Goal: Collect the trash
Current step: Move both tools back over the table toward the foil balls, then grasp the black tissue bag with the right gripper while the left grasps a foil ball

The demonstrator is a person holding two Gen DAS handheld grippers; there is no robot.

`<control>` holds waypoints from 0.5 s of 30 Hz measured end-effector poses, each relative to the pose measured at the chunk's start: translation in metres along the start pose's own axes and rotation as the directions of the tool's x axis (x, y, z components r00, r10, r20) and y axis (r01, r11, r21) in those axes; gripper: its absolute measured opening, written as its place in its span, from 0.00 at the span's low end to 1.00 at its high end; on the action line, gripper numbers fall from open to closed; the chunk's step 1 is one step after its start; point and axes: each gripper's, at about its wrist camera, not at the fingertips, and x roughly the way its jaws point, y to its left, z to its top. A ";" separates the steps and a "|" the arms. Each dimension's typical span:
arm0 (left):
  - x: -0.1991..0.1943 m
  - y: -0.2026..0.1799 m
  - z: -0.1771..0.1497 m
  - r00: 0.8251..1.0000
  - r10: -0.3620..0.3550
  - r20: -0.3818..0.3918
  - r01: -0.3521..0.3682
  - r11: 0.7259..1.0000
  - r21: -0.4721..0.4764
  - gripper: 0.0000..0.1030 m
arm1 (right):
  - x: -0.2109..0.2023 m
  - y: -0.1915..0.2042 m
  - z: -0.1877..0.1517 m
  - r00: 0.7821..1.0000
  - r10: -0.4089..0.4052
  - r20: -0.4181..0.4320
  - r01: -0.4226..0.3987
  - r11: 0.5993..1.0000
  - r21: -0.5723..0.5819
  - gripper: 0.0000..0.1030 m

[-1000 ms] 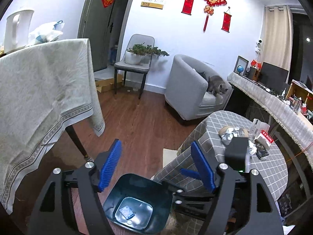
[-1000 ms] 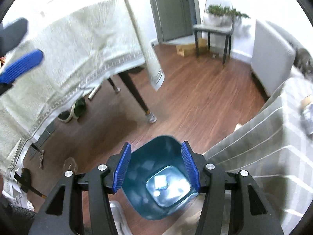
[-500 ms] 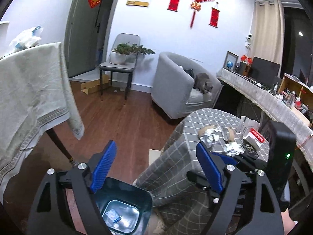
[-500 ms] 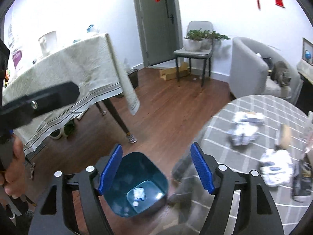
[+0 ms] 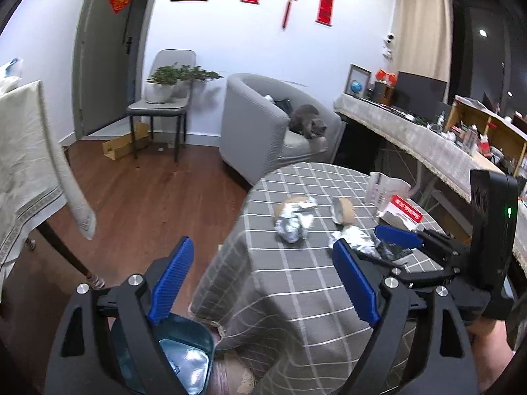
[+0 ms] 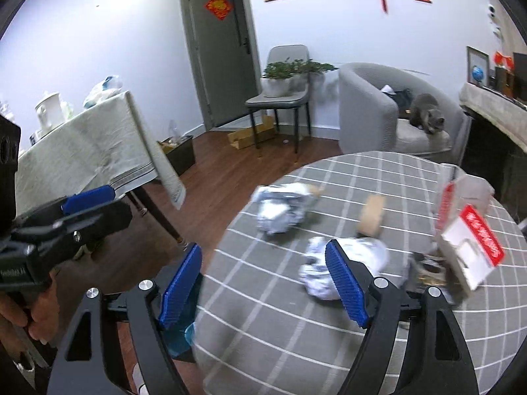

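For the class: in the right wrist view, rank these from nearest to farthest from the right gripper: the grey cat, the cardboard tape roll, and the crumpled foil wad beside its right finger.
Measured from the right gripper:
1. Crumpled foil wad, on the checked table right by the right-hand finger.
2. Cardboard tape roll, farther back on the table.
3. Grey cat, on the armchair beyond the table.

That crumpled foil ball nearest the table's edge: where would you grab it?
Take the foil ball across its bulging middle, coming down from above: it lies loose on the checked table, lumpy, without handle or flat side. Judging by this, either open hand-held gripper could do it.
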 end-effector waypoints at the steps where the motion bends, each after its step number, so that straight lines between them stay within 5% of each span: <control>1: 0.003 -0.004 0.000 1.000 -0.005 -0.002 0.005 1.000 0.005 0.86 | -0.002 -0.008 0.000 1.000 -0.007 0.001 0.007 1.000 0.009 0.76; 15: 0.046 -0.040 0.002 0.997 -0.062 -0.047 0.063 0.998 0.016 0.86 | 0.004 -0.082 -0.018 0.988 -0.123 -0.094 0.133 0.986 0.105 0.77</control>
